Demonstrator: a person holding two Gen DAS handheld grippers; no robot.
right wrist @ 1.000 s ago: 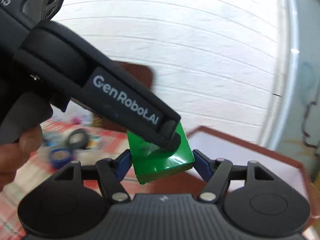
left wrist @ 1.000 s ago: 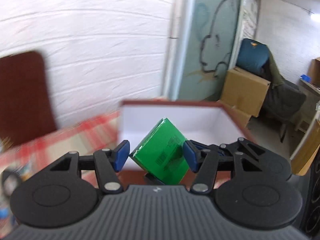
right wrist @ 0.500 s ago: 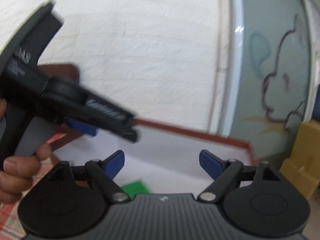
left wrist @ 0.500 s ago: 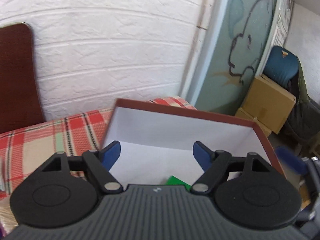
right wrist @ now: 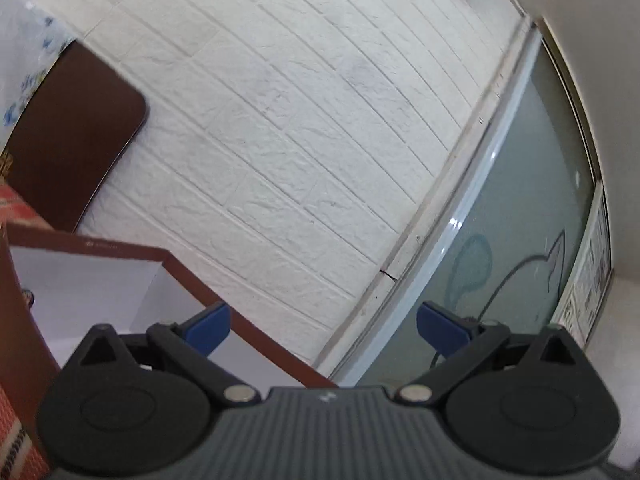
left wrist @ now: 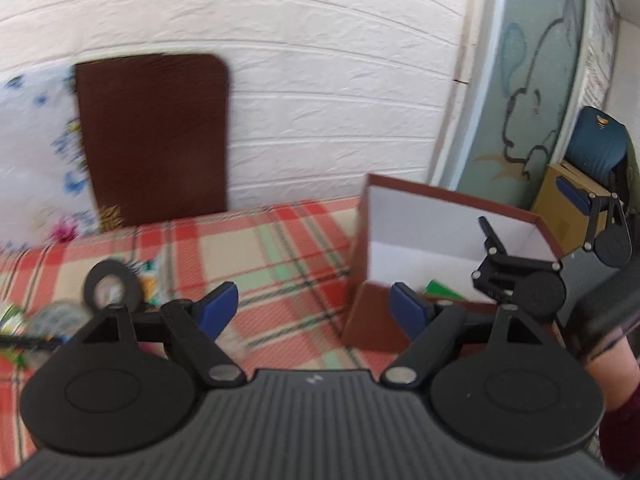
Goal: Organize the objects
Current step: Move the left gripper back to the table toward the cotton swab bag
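Jaws, left: my left gripper [left wrist: 310,308] has its jaws spread wide with nothing between the blue pads [left wrist: 218,306]; I see only checked cloth in the gap.
Jaws, right: my right gripper [right wrist: 323,322] is likewise gaping and empty, its blue pads [right wrist: 210,326] framing wall and glass. From the left wrist view it [left wrist: 536,240] hangs over the right end of the box, tilted.
Worktop: under the left gripper I have a worktop [left wrist: 280,248] covered in red, cream and green plaid cloth.
Near left clutter: a black tape roll [left wrist: 113,289] stands on edge just beyond the left pad; more small items lie at the far left edge, too blurred for me to name.
Box: a brown box [left wrist: 366,312] with white inside walls sits on the right of the worktop, open at the top. In the right wrist view its rim [right wrist: 192,276] runs under the left pad.
Green packet: the task's thing, a green packet [left wrist: 440,290], lies inside the box on its floor, just past my left gripper's right pad; only one corner shows.
Far left: a dark brown panel [left wrist: 154,136] leans upright against the wall, with flowered white fabric [left wrist: 36,152] to its left.
Far: a white brick wall [right wrist: 304,120] backs everything.
Far right: a frosted glass door [right wrist: 520,248] with a drawn cartoon outline, then a cardboard carton [left wrist: 560,196] and a blue chair [left wrist: 596,144].
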